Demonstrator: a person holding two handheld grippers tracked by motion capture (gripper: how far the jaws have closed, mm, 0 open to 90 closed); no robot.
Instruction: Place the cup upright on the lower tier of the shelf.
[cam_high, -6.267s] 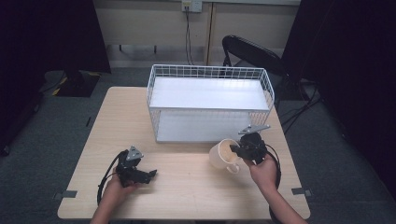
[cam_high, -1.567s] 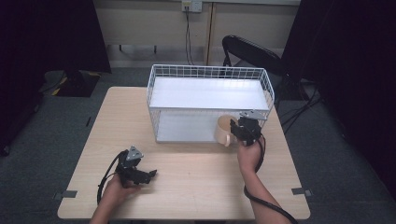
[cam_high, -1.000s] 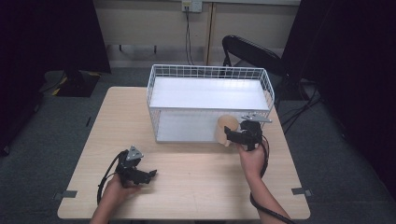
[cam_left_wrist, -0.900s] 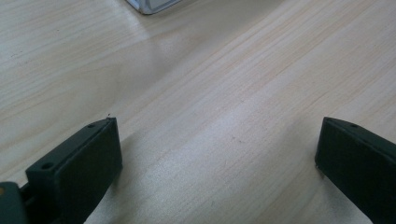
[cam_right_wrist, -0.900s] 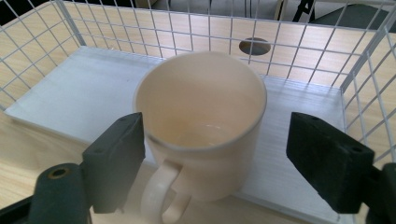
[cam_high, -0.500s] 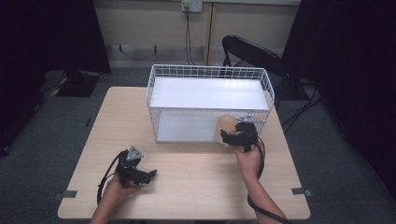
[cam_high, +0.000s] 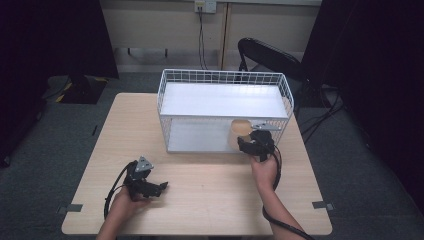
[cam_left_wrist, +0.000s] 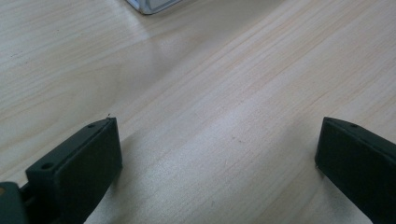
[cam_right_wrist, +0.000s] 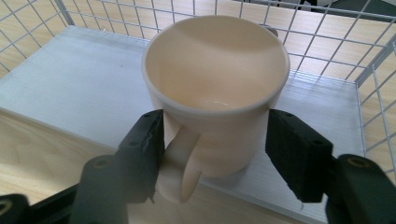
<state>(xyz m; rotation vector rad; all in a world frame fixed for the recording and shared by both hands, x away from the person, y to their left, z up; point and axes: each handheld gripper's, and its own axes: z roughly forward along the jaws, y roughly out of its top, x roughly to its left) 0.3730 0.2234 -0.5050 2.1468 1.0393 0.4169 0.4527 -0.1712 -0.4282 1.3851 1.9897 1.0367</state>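
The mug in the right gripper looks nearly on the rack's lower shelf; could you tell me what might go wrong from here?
The right gripper clamps the mug partly across its handle, so it may twist on release. It sits near the lower shelf's front edge and might tip off. The wire rack is close and could snag the gripper.

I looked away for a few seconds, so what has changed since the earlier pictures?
The right gripper carried the mug, gripped throughout, from the table forward into the wire rack, onto its lower shelf. The left gripper stayed open on the table, and the rack did not move.
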